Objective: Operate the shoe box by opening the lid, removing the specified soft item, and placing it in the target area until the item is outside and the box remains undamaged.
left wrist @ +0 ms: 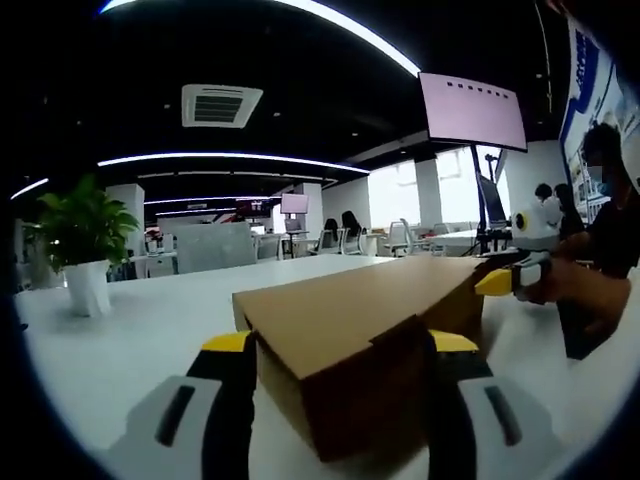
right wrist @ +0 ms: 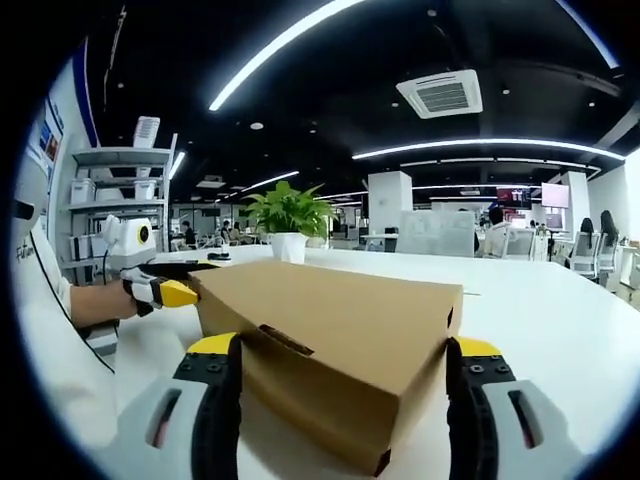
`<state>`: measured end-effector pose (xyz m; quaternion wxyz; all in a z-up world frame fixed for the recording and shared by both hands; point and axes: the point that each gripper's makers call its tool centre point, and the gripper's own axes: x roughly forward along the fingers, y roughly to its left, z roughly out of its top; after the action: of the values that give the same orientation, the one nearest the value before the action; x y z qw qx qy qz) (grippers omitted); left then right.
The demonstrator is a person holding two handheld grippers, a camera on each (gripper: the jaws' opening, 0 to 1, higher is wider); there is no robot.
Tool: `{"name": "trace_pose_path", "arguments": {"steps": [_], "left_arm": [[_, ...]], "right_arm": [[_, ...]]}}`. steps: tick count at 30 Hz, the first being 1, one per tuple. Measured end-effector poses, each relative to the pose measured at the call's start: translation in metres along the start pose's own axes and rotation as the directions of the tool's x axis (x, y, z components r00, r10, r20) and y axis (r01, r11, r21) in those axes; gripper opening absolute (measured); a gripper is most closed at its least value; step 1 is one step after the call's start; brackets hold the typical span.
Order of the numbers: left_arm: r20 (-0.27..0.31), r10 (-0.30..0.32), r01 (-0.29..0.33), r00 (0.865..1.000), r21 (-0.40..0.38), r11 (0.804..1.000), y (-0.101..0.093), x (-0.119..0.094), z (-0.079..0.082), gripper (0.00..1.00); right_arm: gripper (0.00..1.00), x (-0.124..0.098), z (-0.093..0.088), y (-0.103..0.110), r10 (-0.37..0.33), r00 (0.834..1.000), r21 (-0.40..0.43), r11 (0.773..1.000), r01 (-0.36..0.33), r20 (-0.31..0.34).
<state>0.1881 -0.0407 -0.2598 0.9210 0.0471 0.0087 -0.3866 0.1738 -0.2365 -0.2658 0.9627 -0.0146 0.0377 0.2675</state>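
A brown cardboard shoe box (left wrist: pixel 345 320) lies on the white table (left wrist: pixel 150 330) with its lid down. In the left gripper view, my left gripper (left wrist: pixel 342 345) is open, its yellow-tipped jaws standing either side of the box's near end. The right gripper (left wrist: pixel 505 282) shows at the box's far right end, held by a hand. In the right gripper view, the same box (right wrist: pixel 330 320) sits between the wide-apart jaws of my open right gripper (right wrist: pixel 343 348). The left gripper (right wrist: pixel 170 292) meets the box's far left end there. What the box contains is hidden.
A potted green plant (left wrist: pixel 85 240) in a white pot stands on the table beyond the box (right wrist: pixel 290 225). A person's white sleeve (right wrist: pixel 60 340) is at the left. A screen (left wrist: pixel 472 108) hangs at the right. Shelves (right wrist: pixel 120 180), chairs and people are in the background.
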Motion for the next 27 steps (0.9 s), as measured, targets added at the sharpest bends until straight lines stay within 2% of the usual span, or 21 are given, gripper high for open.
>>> {"name": "trace_pose_path", "arguments": {"steps": [4, 5, 6, 7, 10, 12, 13, 15, 18, 19, 22, 25, 26, 27], "left_arm": [[-0.001, -0.01, 0.01, 1.0, -0.014, 1.0, -0.002, -0.002, 0.001, 0.72], [-0.007, -0.009, 0.009, 1.0, -0.002, 1.0, -0.002, -0.003, 0.001, 0.7], [0.007, 0.003, -0.003, 1.0, 0.063, 0.998, 0.002, -0.005, 0.006, 0.68], [0.029, 0.011, -0.013, 1.0, 0.095, 0.995, 0.003, -0.006, 0.01, 0.67], [0.044, 0.0, -0.005, 0.999, 0.113, 0.994, 0.002, -0.012, 0.017, 0.68], [0.088, -0.025, 0.012, 0.996, 0.139, 0.99, 0.0, -0.014, 0.026, 0.7], [0.083, -0.019, 0.006, 0.996, 0.153, 0.988, 0.001, -0.015, 0.026, 0.72], [0.062, -0.024, 0.011, 0.998, 0.216, 0.976, 0.001, -0.015, 0.025, 0.73], [0.056, -0.086, 0.067, 0.995, 0.282, 0.957, -0.01, -0.017, 0.025, 0.62], [0.054, -0.097, 0.076, 0.994, 0.306, 0.949, -0.013, -0.018, 0.026, 0.62], [0.04, -0.11, 0.093, 0.993, 0.302, 0.949, -0.019, -0.016, 0.028, 0.66], [0.03, -0.106, 0.09, 0.994, 0.334, 0.938, -0.017, -0.017, 0.031, 0.67], [0.031, -0.114, 0.097, 0.993, 0.334, 0.937, -0.016, -0.02, 0.035, 0.67], [0.042, -0.14, 0.123, 0.989, 0.287, 0.95, -0.019, -0.021, 0.038, 0.66]], "right_arm": [[0.84, -0.002, -0.001, 0.0, -0.002, 1.0, -0.027, 1.0, 0.002, -0.004], [0.83, -0.004, -0.001, 0.001, -0.001, 1.0, -0.043, 0.999, 0.001, -0.004], [0.83, -0.006, -0.001, 0.003, 0.011, 1.0, -0.075, 0.997, -0.012, -0.001], [0.83, -0.009, -0.001, 0.005, 0.017, 1.0, -0.077, 0.997, -0.017, -0.002], [0.8, -0.016, -0.001, 0.008, 0.035, 0.999, -0.099, 0.995, -0.035, -0.002], [0.74, -0.022, 0.009, 0.0, -0.002, 0.999, -0.174, 0.985, 0.01, 0.046], [0.71, -0.024, 0.012, -0.001, -0.008, 0.998, -0.186, 0.982, 0.02, 0.064], [0.69, -0.027, 0.016, -0.003, -0.009, 0.998, -0.17, 0.985, 0.021, 0.067], [0.69, -0.03, 0.022, -0.006, -0.014, 0.997, -0.189, 0.982, 0.028, 0.071], [0.69, -0.03, 0.023, -0.006, -0.015, 0.997, -0.193, 0.981, 0.028, 0.072], [0.68, -0.034, 0.029, -0.005, -0.001, 0.996, -0.207, 0.978, 0.019, 0.088], [0.56, -0.038, 0.035, -0.002, 0.018, 0.994, -0.228, 0.974, 0.008, 0.11], [0.56, -0.04, 0.035, 0.0, 0.032, 0.994, -0.235, 0.972, -0.007, 0.106], [0.57, -0.041, 0.036, 0.001, 0.038, 0.994, -0.24, 0.971, -0.012, 0.104]]}}
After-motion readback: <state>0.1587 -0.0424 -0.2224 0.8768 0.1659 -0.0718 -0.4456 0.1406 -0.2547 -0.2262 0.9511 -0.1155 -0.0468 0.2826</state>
